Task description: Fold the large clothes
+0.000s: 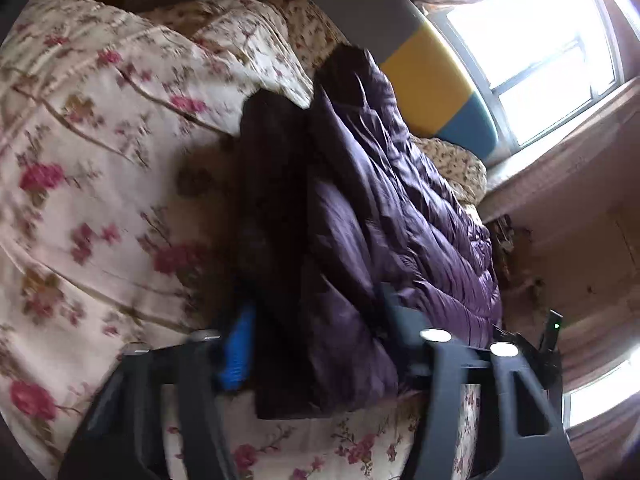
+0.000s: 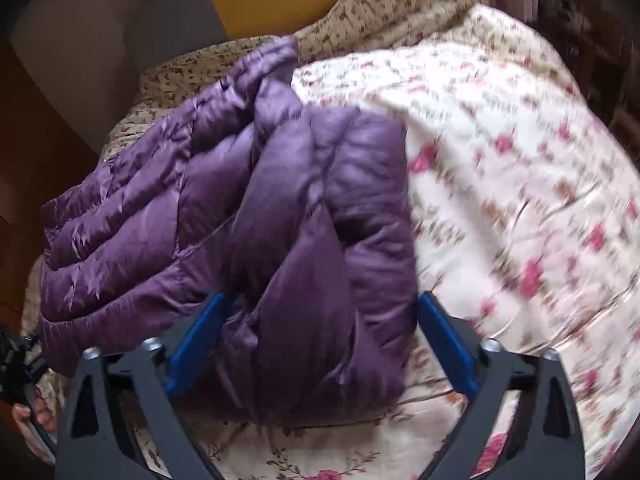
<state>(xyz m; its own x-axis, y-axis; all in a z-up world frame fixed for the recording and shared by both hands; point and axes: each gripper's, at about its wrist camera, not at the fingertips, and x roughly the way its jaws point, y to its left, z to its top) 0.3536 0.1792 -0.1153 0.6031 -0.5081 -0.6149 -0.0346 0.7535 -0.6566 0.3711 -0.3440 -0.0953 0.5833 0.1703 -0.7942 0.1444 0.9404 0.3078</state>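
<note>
A purple puffer jacket (image 1: 380, 200) lies folded lengthwise on the floral quilt (image 1: 100, 160). In the left wrist view my left gripper (image 1: 316, 300) is down over the jacket's near end. The dark fabric fills the gap between its blue pad (image 1: 236, 352) and the other finger, and I see no clear pinch. In the right wrist view the jacket (image 2: 200, 208) shows a thick folded end. My right gripper (image 2: 320, 300) straddles it, jaws wide, with the blue pads (image 2: 196, 340) at either side of the fold.
The quilt (image 2: 520, 160) covers the bed around the jacket. A grey, yellow and blue headboard (image 1: 428, 80) stands at the far end under a bright window (image 1: 540, 40). A hand (image 2: 28, 412) with the other gripper shows at the lower left edge.
</note>
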